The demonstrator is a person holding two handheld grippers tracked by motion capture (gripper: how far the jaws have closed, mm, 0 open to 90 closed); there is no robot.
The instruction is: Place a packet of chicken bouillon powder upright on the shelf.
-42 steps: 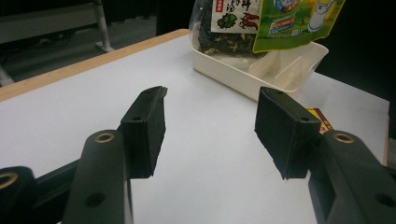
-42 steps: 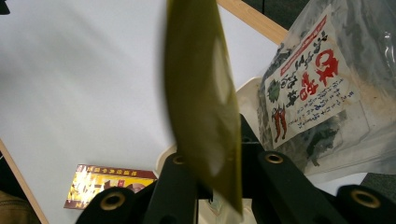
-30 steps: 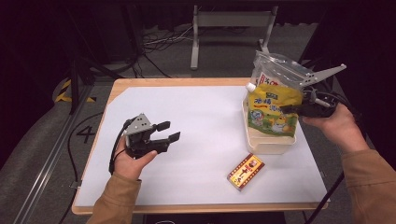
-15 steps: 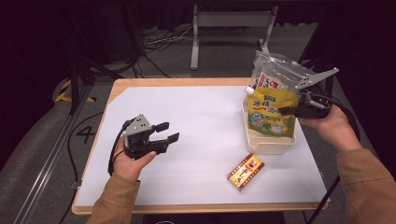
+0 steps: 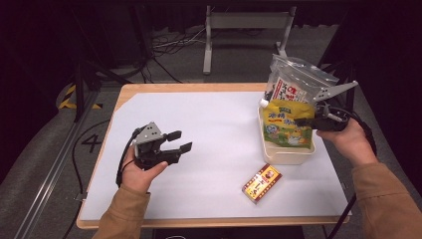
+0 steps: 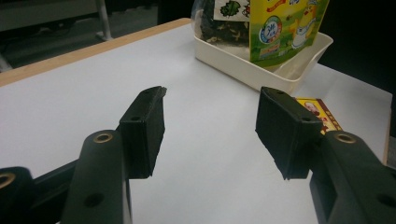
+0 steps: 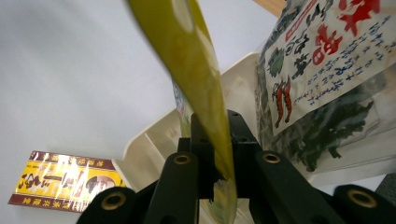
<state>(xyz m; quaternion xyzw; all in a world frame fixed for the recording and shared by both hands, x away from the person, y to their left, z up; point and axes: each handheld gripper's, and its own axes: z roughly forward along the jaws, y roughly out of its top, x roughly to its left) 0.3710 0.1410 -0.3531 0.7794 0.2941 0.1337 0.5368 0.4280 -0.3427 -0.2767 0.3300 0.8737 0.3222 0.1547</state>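
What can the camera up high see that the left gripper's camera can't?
The high view alone takes in both of the person's hands, the wooden table edge and the right gripper pinching the yellow pouch. The left gripper view alone gives a close look at its own open black fingers, nothing between them. Both show the cream tray, the clear seaweed bag and the small red-and-yellow box.

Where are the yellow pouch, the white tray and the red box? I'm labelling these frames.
yellow pouch (image 5: 287, 127), high view, its printed front.
white tray (image 5: 286, 157), high view, its near wall.
red box (image 5: 262, 183), high view, its top face.
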